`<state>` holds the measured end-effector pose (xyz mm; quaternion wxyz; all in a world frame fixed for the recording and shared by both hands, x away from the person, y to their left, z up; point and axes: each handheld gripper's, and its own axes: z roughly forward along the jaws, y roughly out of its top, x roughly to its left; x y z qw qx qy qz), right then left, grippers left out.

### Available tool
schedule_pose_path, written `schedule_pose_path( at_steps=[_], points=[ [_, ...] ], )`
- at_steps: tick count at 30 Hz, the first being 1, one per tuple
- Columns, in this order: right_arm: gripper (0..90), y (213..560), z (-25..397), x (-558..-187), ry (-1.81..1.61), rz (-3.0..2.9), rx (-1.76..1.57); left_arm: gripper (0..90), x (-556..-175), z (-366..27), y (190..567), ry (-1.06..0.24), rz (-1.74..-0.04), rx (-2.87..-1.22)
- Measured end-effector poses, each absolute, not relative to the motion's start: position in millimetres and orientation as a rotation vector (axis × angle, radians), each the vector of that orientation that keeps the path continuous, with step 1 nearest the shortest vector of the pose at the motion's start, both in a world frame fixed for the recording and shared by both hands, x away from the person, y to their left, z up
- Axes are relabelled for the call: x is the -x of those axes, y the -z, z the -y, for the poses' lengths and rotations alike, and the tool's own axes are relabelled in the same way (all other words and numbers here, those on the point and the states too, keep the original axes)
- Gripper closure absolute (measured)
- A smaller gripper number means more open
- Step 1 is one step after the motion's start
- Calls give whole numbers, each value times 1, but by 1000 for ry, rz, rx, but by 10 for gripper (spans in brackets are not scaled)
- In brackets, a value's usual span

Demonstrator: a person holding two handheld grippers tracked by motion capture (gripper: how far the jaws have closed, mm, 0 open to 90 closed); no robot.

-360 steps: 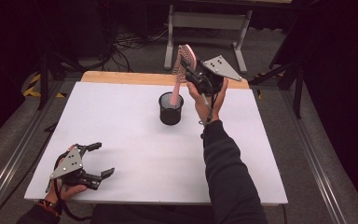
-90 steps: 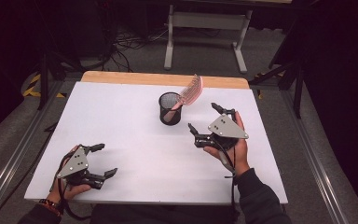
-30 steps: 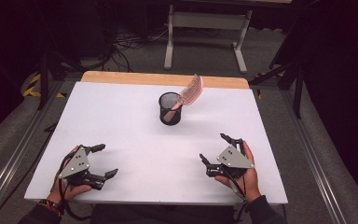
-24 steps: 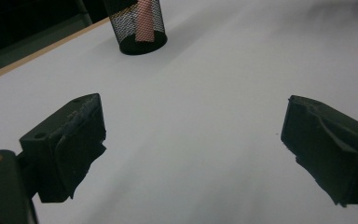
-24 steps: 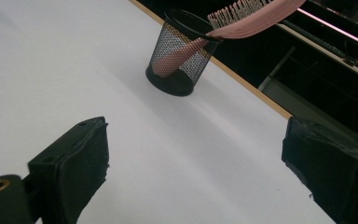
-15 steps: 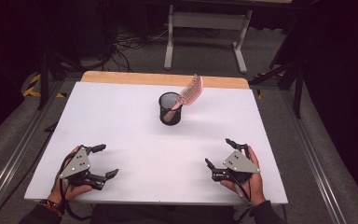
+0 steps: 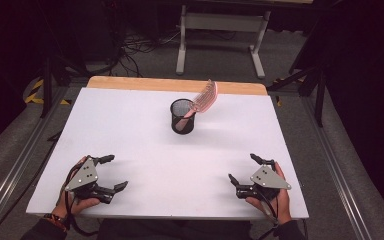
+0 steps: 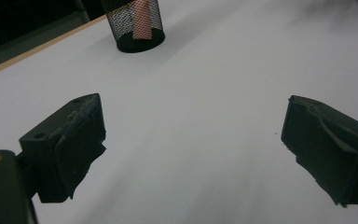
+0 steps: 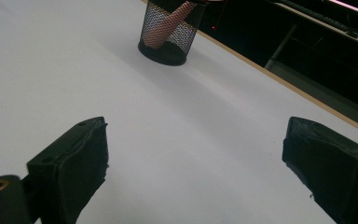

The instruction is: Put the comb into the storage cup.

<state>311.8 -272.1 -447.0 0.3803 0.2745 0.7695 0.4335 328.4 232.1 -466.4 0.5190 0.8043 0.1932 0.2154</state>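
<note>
I see the white table (image 7: 130, 125) taking up the middle of the high view, with a strip of bare wood along its far edge. In the upper centre of that frame stands the black mesh cup (image 7: 182, 116), upright, and the pink comb (image 7: 203, 99) sits in it handle down, its toothed end leaning out over the rim toward the upper right. In my left gripper view the cup (image 8: 135, 25) shows at the top, left of centre, with the comb's pink handle (image 8: 142, 23) visible through the mesh; in my right gripper view the cup (image 9: 168, 30) sits at the top centre. My left gripper (image 7: 111, 172) rests low in the lower left of the high view, jaws spread wide and holding nothing. My right gripper (image 7: 244, 169) rests in the lower right, likewise wide and empty. Both are well apart from the cup.
</note>
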Motion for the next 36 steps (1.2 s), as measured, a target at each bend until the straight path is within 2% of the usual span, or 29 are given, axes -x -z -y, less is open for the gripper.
schedule_pose_path(
  at_steps=[10, 36],
  points=[
    [68, 455, 287, -311, -1104, -1968, -733, 72, -329, -234, 466, -522, -471, -1923],
    [69, 456, 285, -306, -1107, -1927, -747, 72, -332, -231, 466, -516, -458, -1924]
  ],
)
